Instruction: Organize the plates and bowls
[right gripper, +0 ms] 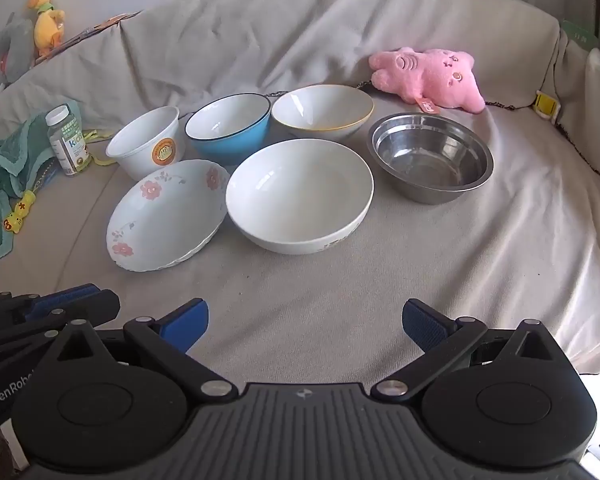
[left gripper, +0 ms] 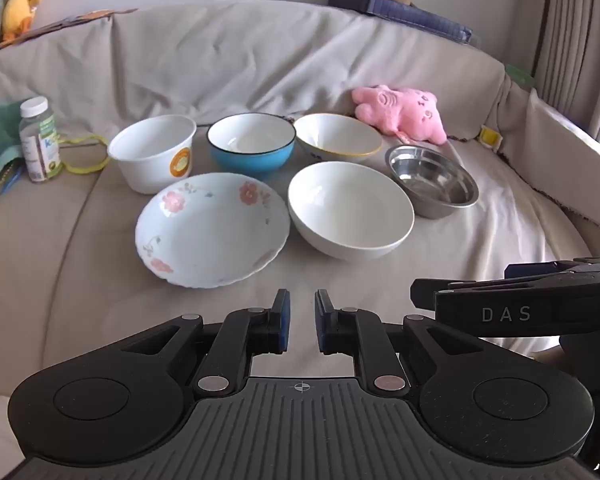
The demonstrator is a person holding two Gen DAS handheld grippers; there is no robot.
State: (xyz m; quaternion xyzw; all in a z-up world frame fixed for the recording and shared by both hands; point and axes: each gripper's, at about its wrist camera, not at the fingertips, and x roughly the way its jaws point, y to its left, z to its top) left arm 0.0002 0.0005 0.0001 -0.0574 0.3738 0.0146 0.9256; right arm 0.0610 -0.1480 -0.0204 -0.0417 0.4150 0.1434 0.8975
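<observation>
Several dishes sit on a beige cloth-covered couch seat. A floral plate lies front left, a large white bowl beside it, a steel bowl to the right. Behind stand a white cup-bowl, a blue bowl and a yellow-rimmed bowl. My left gripper is nearly closed and empty, short of the plate. My right gripper is open wide and empty, short of the white bowl.
A pink plush toy lies behind the steel bowl. A small bottle and a green towel sit at the left. The couch back rises behind the dishes. A yellow duck toy sits at the far left.
</observation>
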